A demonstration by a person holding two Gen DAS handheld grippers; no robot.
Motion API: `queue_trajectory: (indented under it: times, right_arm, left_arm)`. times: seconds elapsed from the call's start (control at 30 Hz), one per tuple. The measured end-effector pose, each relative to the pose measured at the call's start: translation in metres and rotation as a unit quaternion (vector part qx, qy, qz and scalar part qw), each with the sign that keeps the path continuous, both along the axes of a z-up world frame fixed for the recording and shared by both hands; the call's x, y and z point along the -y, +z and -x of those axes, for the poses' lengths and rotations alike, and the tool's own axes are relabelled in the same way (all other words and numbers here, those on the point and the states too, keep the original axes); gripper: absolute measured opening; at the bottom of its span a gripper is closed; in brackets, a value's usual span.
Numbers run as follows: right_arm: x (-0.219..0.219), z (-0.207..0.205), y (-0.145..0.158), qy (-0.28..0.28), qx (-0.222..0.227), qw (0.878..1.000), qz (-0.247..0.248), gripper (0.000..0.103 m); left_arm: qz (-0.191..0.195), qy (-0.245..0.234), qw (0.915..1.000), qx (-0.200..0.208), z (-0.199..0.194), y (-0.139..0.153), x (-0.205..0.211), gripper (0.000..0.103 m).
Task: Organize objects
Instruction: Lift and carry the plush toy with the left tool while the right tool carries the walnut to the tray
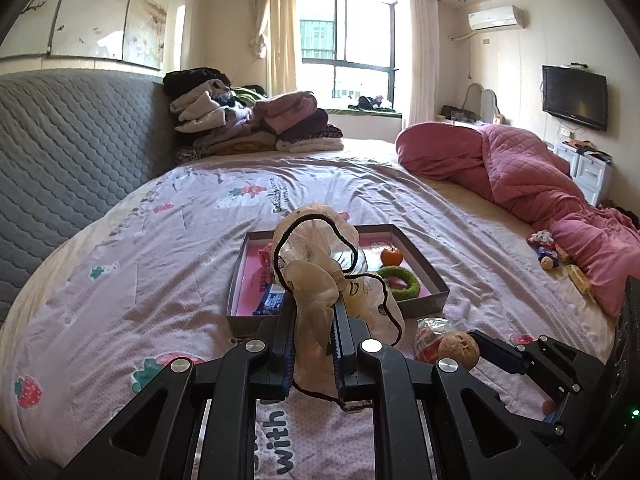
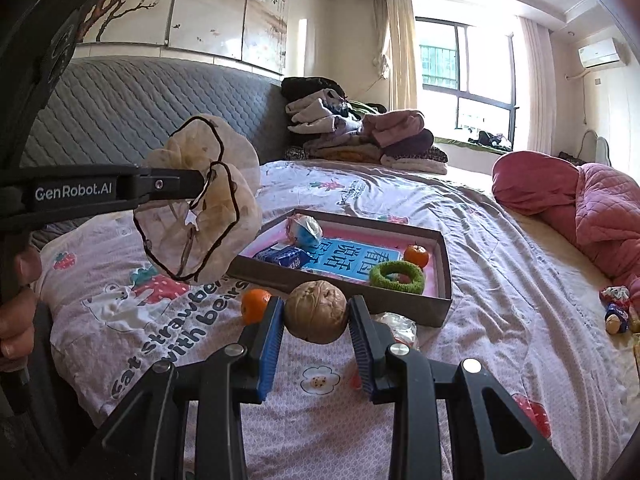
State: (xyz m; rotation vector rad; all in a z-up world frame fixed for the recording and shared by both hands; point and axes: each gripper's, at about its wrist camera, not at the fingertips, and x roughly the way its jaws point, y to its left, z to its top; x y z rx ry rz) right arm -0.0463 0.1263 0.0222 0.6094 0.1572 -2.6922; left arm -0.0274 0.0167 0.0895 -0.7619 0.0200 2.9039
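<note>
My left gripper [image 1: 315,320] is shut on a sheer beige scrunchie [image 1: 316,256] with dark trim, lifted above the bed in front of the shallow brown box [image 1: 434,276]. From the right wrist view the same left gripper [image 2: 200,190] reaches in from the left with the scrunchie [image 2: 200,200] hanging off its tip. My right gripper [image 2: 316,312] is shut on a walnut [image 2: 316,307], just short of the box [image 2: 344,300]. The walnut [image 1: 459,350] also shows at the lower right of the left wrist view. The box holds a tangerine [image 2: 416,255], a green ring [image 2: 396,277], a blue packet [image 2: 285,258] and a wrapped snack [image 2: 303,230].
A second tangerine [image 2: 256,305] and a clear wrapped item [image 2: 398,328] lie on the bedsheet beside the box. Small toys and snacks [image 1: 550,254] sit by the pink quilt [image 1: 520,176] on the right. Folded clothes [image 1: 256,124] are piled at the headboard end.
</note>
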Motion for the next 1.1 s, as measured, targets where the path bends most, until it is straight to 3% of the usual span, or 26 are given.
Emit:
queue_trajectory:
  times: [0.63, 1.1]
  right_arm:
    - [-0.009, 0.0, 0.033, -0.008, -0.033, 0.999, 0.022, 0.033]
    - [-0.008, 0.022, 0.072, -0.003, -0.055, 0.998, 0.019, 0.033]
  left_arm:
    - [-0.007, -0.014, 0.9991, -0.039, -0.014, 0.016, -0.004, 0.015]
    - [-0.012, -0.014, 0.9987, -0.048, 0.005, 0.038, 0.0, 0.015]
